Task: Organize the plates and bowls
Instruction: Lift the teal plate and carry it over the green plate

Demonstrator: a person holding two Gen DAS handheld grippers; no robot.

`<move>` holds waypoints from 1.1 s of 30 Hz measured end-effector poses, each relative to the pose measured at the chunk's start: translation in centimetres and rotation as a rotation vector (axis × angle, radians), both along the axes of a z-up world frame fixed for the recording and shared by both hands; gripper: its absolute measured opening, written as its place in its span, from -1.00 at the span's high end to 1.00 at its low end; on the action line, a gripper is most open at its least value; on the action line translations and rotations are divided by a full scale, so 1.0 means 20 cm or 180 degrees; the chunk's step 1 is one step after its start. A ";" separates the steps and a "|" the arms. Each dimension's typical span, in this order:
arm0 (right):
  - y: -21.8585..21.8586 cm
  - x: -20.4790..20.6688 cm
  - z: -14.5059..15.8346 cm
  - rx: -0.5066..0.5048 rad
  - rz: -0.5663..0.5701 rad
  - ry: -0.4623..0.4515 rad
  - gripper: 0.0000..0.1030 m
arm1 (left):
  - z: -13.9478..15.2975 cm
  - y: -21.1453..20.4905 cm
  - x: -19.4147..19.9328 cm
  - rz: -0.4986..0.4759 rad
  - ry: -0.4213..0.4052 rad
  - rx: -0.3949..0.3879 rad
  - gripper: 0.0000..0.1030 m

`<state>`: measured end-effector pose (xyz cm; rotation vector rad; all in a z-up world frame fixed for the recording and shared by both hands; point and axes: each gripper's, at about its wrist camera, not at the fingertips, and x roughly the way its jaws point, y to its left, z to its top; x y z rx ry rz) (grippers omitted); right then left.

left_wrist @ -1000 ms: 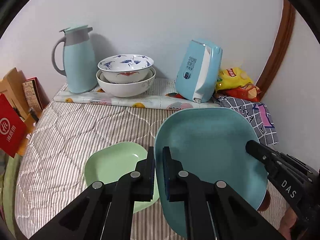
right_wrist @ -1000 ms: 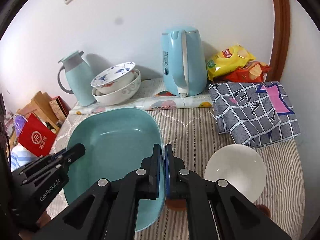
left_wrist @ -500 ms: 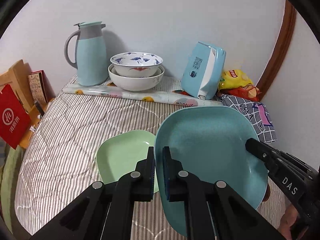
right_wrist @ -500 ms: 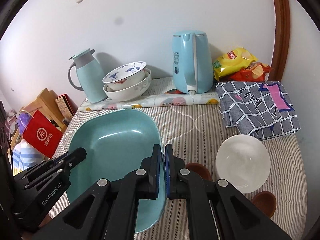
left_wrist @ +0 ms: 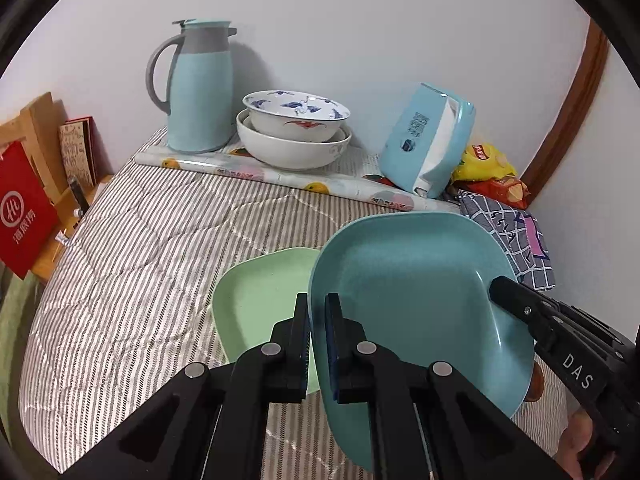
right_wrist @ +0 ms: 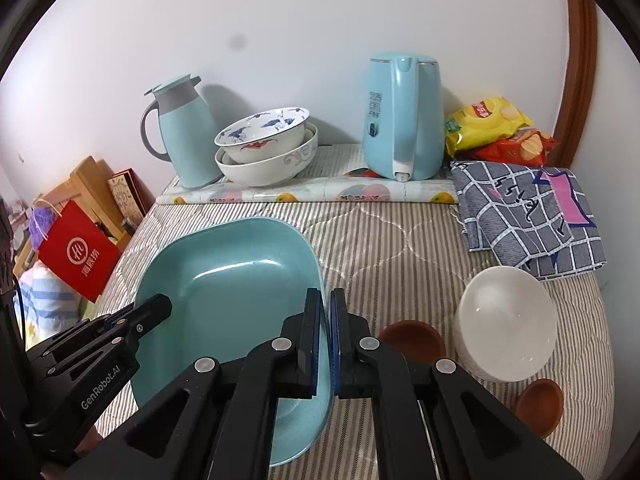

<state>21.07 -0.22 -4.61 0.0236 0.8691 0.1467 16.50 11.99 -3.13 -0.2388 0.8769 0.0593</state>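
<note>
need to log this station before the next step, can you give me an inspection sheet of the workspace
surface: striped quilt, patterned mat along the wall
job's things: teal plate held over green plate; patterned bowls stacked; white bowl; two brown dishes
clutter: jug, kettle, snack bags, checked cloth
grippers: left gripper and right gripper each shut on a teal plate rim
cables: nothing seen
surroundings: white wall, red bag
</note>
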 end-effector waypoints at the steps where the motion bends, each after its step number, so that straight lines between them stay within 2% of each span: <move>1: 0.02 0.01 -0.01 -0.0002 0.0009 0.0006 0.90 | -0.01 0.02 0.00 0.0022 0.0008 -0.0003 0.85; 13: 0.23 0.14 -0.13 -0.0092 0.0291 0.0111 0.89 | -0.12 0.21 0.04 0.0266 0.0150 -0.0062 0.85; 33: 0.32 0.36 -0.43 -0.0151 0.0422 0.0462 0.87 | -0.38 0.30 0.17 0.0391 0.0500 0.0000 0.85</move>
